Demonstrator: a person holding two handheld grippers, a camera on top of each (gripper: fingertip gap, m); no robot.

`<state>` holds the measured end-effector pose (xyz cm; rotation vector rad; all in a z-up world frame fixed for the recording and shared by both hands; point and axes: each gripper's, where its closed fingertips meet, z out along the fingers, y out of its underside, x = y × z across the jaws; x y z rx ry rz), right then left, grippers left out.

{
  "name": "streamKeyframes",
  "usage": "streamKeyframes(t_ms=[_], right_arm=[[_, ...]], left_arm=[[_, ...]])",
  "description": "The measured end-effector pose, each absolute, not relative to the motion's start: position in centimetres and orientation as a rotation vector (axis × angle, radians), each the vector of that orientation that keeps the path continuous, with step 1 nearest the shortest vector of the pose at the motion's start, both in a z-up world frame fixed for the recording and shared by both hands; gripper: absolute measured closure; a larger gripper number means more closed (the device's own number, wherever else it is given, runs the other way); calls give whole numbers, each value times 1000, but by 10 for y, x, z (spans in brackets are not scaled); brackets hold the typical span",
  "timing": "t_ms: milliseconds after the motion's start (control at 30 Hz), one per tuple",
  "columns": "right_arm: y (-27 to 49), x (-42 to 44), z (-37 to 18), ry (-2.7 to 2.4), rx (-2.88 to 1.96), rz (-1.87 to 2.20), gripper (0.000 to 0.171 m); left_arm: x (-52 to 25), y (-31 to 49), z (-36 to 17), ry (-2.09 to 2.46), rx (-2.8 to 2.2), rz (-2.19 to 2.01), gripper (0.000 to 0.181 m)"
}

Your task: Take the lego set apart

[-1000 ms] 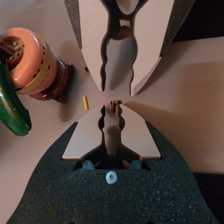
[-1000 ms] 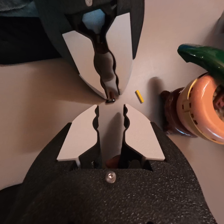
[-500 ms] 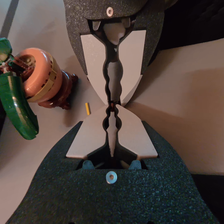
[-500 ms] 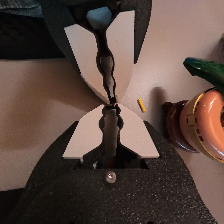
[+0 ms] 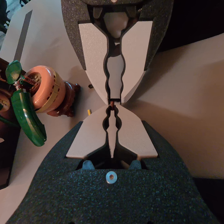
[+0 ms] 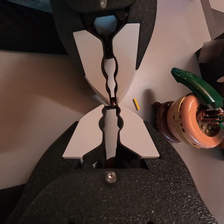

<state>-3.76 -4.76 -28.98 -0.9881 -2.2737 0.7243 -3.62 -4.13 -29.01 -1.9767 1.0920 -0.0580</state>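
Observation:
My left gripper (image 5: 112,107) is shut on a small brown pin (image 5: 112,105). My right gripper (image 6: 110,107) faces it tip to tip and is shut on a small black piece (image 6: 110,108). The pin and the black piece touch, held above the white table (image 5: 175,97). In the left wrist view the right gripper (image 5: 114,100) comes in from the top with the black piece (image 5: 115,100). In the right wrist view the left gripper (image 6: 113,101) comes in from the top with the pin (image 6: 113,102). The lego plant, a pink pot (image 5: 48,92) with a green leaf (image 5: 27,118), lies on its side.
A small yellow rod (image 5: 89,111) lies on the table between the grippers and the pot (image 6: 189,122); it also shows in the right wrist view (image 6: 136,104). A tiny black part (image 5: 90,86) lies near the pot's brown base (image 5: 69,100). The table edge (image 5: 194,41) borders dark space. From either gripper's tips it is about 9 centimetres to the pink pot (image 5: 48,92). My right wrist view (image 6: 183,109) looks at it from another angle.
My right gripper was open a second ago and has shut on the black piece at the pin's end. Both grippers have risen from the table; the pot looks smaller.

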Motion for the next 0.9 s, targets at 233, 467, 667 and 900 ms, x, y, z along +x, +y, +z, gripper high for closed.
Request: streamKeyframes(t_ms=[233, 467, 667, 900], right_arm=[[-36, -31, -282, -2231, -1038, 739, 156], [-9, -8, -283, -2166, -1113, 803, 156], [0, -19, -303, -2157, -1204, 721, 156], [2, -20, -303, -2131, -1256, 744, 143]], left_arm=[[-53, -46, -290, 1083, -2035, -18, 176], [-65, -44, -272, 970, -1963, -41, 177], [-72, -34, -308, 934, -2140, 120, 176], [-68, -28, -300, 831, -2119, 48, 171]])
